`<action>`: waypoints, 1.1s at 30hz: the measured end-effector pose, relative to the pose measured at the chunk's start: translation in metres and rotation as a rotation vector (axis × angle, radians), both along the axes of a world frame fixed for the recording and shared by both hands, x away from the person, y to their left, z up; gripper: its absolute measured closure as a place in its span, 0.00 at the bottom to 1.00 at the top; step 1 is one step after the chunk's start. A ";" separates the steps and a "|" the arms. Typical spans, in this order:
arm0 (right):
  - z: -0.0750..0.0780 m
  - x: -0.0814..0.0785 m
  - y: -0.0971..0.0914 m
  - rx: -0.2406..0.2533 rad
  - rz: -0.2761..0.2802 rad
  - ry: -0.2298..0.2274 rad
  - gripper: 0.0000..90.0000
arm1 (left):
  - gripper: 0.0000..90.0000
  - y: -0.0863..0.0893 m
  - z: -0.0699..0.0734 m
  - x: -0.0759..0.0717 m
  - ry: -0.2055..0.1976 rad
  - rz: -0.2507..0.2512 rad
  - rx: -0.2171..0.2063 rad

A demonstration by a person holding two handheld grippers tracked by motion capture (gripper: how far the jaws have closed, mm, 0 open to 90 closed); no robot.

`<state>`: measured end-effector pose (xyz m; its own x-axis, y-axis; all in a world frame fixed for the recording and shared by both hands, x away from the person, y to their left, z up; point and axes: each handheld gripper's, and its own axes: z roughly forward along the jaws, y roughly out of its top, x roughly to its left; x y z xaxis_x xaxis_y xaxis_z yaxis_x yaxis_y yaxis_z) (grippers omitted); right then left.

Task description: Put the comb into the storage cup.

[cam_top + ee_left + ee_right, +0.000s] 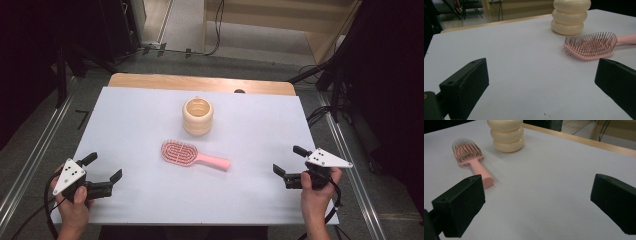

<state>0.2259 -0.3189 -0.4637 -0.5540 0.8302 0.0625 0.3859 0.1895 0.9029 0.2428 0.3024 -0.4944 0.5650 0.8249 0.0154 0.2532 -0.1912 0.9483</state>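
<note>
A pink hairbrush [192, 155] lies bristles up in the middle of the white table cover, its handle pointing right. Behind it stands a cream ribbed cup [198, 116] made of three stacked rings. My left gripper [102, 167] rests near the front left corner, open, with nothing between its jaws; the brush [591, 45] and cup [570, 16] lie ahead to its right. My right gripper [290, 160] sits near the front right edge, also open and empty, with the brush [471, 157] and cup [506, 135] ahead to its left.
The white cover [135, 130] spans a wooden table [200, 82] whose bare back edge shows. A small dark knob [239, 91] sits at that back edge. Black stands and cables [320, 112] flank the table on the floor.
</note>
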 end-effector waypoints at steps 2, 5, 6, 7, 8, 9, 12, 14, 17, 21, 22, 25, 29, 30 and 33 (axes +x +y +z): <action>0.002 0.002 0.002 -0.009 0.010 0.000 0.00 | 0.00 0.000 0.000 0.000 0.000 0.000 0.000; 0.006 0.006 0.006 -0.024 0.023 0.005 0.00 | 0.00 0.000 0.000 0.000 0.000 0.000 0.001; 0.007 0.007 0.007 -0.028 0.028 0.005 0.00 | 0.00 0.000 0.000 0.000 0.000 0.000 0.001; 0.007 0.008 0.009 -0.028 0.030 0.008 0.00 | 0.00 0.000 0.000 0.000 0.000 0.001 0.001; 0.007 0.008 0.009 -0.028 0.030 0.008 0.00 | 0.00 0.000 0.000 0.000 0.000 0.001 0.001; 0.009 0.011 0.011 -0.036 0.042 0.010 0.00 | 0.00 0.000 0.000 0.000 0.000 0.001 0.001; 0.011 0.014 0.016 -0.046 0.054 0.014 0.00 | 0.00 0.000 0.000 0.000 0.000 0.000 0.001; 0.012 0.016 0.019 -0.060 0.063 0.015 0.00 | 0.00 0.000 0.000 0.000 0.000 0.000 0.001; 0.014 0.019 0.023 -0.076 0.076 0.018 0.00 | 0.00 0.000 0.000 0.000 0.000 0.000 0.001; 0.016 0.022 0.027 -0.084 0.091 0.020 0.00 | 0.00 0.000 0.000 0.000 -0.001 -0.001 0.000; 0.018 0.024 0.030 -0.095 0.102 0.024 0.00 | 0.00 0.000 0.000 0.000 -0.001 -0.001 0.001; 0.019 0.026 0.033 -0.107 0.106 0.026 0.00 | 0.00 0.000 0.000 0.000 -0.001 -0.002 0.000; 0.022 0.031 0.038 -0.122 0.130 0.033 0.00 | 0.00 0.000 0.000 0.000 -0.001 -0.002 0.000; 0.022 0.032 0.039 -0.127 0.130 0.037 0.00 | 0.00 0.000 0.000 0.000 -0.001 -0.002 0.000; 0.022 0.035 0.043 -0.133 0.146 0.045 0.00 | 0.00 0.000 0.000 0.000 -0.001 -0.002 0.001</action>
